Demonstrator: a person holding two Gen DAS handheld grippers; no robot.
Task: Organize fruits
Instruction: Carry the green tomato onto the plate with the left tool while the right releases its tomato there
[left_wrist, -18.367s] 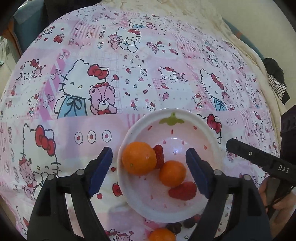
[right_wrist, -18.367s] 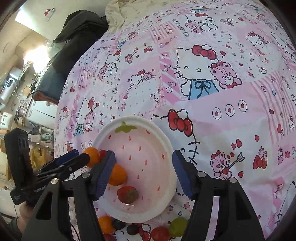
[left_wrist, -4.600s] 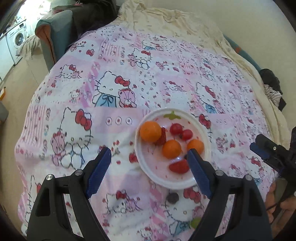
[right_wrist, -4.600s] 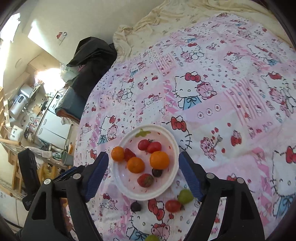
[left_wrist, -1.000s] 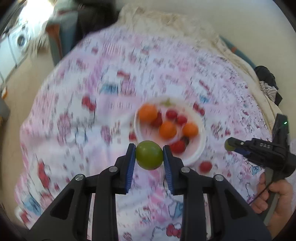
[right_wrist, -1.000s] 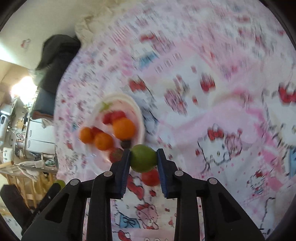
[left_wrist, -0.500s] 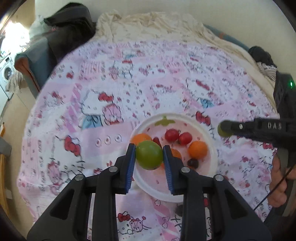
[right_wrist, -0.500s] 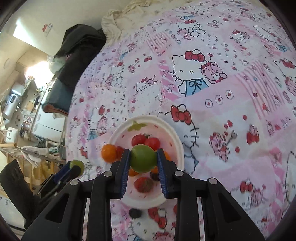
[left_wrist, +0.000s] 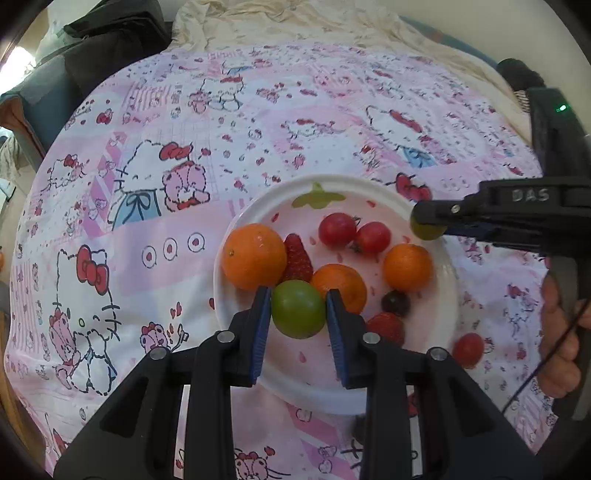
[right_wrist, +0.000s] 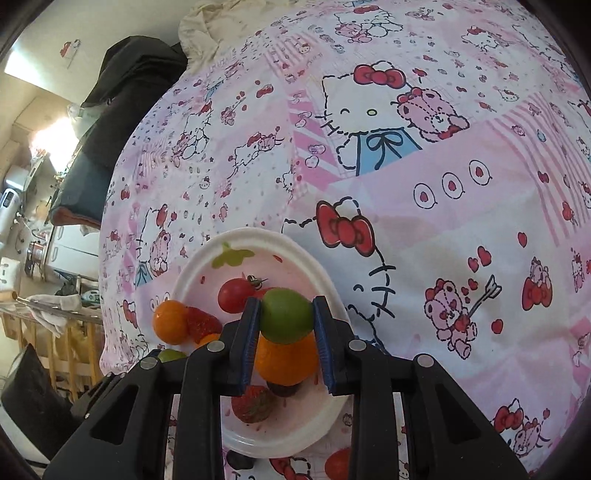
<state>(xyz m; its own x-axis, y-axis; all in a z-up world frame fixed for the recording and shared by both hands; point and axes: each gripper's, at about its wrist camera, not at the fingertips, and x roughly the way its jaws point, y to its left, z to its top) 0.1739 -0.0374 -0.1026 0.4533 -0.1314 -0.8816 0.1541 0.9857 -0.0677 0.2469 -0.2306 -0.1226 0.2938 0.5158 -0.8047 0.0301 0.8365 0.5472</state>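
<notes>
Fruits fill the white plate (left_wrist: 236, 280) on the pink cartoon bedspread (left_wrist: 147, 206): 3 oranges, 2 red tomatoes (left_wrist: 337, 229), strawberries and a dark grape (left_wrist: 395, 302). Above it, the left gripper (left_wrist: 298, 314) pinches 1 green fruit (left_wrist: 297, 314), and the right gripper (right_wrist: 286, 320) clamps another green fruit (right_wrist: 285, 319). 1 tomato (left_wrist: 467, 349) lies just off the rim.

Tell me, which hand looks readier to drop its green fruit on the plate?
Probably the left. Its green fruit hangs over a bare patch of the plate, while the right one's green fruit sits directly above an orange.
</notes>
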